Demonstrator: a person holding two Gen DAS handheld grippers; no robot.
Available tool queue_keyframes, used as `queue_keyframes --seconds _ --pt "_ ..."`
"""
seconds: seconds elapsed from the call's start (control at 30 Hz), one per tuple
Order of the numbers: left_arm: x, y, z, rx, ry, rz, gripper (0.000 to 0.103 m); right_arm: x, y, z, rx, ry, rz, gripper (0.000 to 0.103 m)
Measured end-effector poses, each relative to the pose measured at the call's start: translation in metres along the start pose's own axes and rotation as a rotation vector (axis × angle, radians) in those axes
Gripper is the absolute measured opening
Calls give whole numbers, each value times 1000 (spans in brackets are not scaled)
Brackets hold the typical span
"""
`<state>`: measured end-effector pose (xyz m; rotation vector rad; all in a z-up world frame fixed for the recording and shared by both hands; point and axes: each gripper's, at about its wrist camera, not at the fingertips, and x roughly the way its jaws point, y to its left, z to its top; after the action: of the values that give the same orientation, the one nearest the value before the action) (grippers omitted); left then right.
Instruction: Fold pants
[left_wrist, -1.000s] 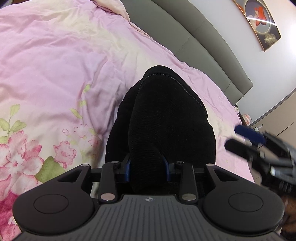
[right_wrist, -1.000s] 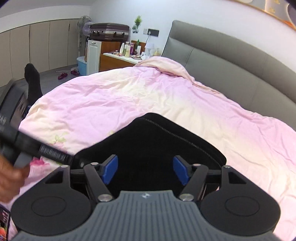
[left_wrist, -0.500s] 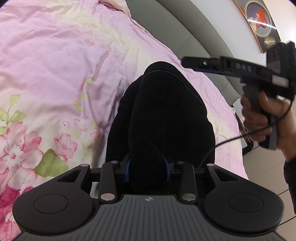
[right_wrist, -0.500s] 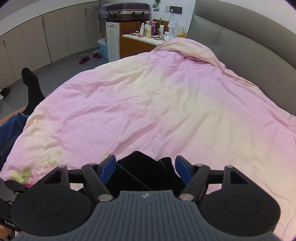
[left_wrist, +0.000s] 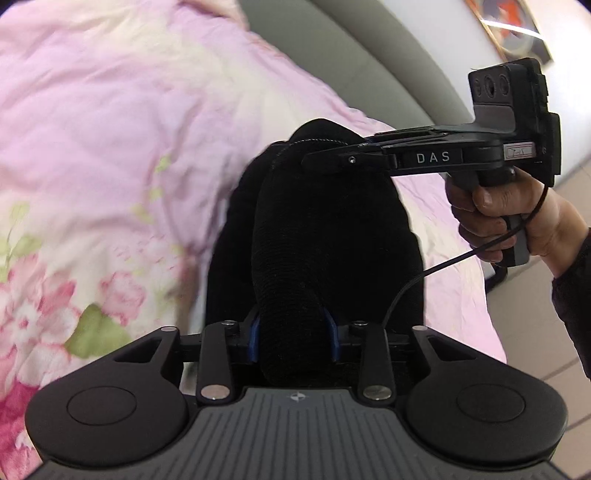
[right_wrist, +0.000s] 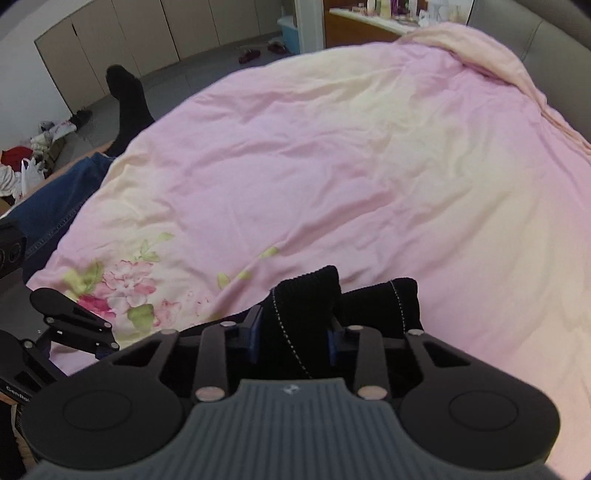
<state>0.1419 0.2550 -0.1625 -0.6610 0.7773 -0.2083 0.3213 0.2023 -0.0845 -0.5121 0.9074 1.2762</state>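
Black ribbed pants (left_wrist: 317, 229) lie bunched in a long fold on the pink duvet (left_wrist: 110, 147). My left gripper (left_wrist: 293, 332) is shut on their near end, and its jaws are still tightening a little on the cloth. My right gripper (left_wrist: 321, 160) reaches in from the right, held by a hand (left_wrist: 506, 221), and meets the far end of the fold. In the right wrist view that gripper (right_wrist: 295, 332) is closing on a fold of the pants (right_wrist: 306, 295) with white stitching. The cloth fills the gap between its blue pads (right_wrist: 255, 332).
The duvet (right_wrist: 332, 147) has a flower print near its front edge. A grey padded headboard (left_wrist: 369, 55) runs behind the bed. A person's leg in jeans (right_wrist: 55, 206) and a black sock (right_wrist: 129, 99) lies at the bed's left edge, with clutter on the floor (right_wrist: 33, 155).
My right gripper swung in over the far end of the pants, tipped down and closed from wide open onto the stitched fold. The left gripper kept its hold and barely moved.
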Motion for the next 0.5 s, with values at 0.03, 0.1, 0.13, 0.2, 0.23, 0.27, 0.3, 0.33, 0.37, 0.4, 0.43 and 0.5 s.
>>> queue_keyframes --seconds 0.03,0.1,0.13,0.2,0.23,0.27,0.3,0.33,0.37,0.4,0.43,0.5 --pt "-5 -9 0 19 -13 -24 33 -17 -3 -7 27 -48 15 26" --pt "-16 -24 2 19 -44 -99 33 -57 -14 -23 105 -148 68 26" --pt "-23 -33 4 19 -60 -141 32 -76 -21 -30 142 -193 90 26" --pt "-37 -58 9 47 -90 -200 32 -116 -30 -42 194 -262 119 26" --pt "-42 -73 11 70 -103 -220 32 -137 -32 -46 215 -293 126 26" --pt "-46 -87 13 90 -112 -232 32 -156 -32 -49 227 -315 127 26" --pt "-50 -104 14 119 -121 -243 32 -172 -32 -51 232 -330 128 26" --pt "-54 -116 14 144 -132 -254 32 -186 -31 -51 230 -344 126 27" --pt "-58 -124 15 160 -145 -264 32 -196 -29 -48 226 -352 125 27" --pt "-63 -126 18 157 -159 -275 32 -202 -28 -45 228 -356 128 27" --pt "-65 -122 20 142 -168 -281 32 -204 -26 -39 229 -353 124 27" --pt "-66 -102 25 104 -175 -253 32 -196 -21 -25 222 -324 99 27"
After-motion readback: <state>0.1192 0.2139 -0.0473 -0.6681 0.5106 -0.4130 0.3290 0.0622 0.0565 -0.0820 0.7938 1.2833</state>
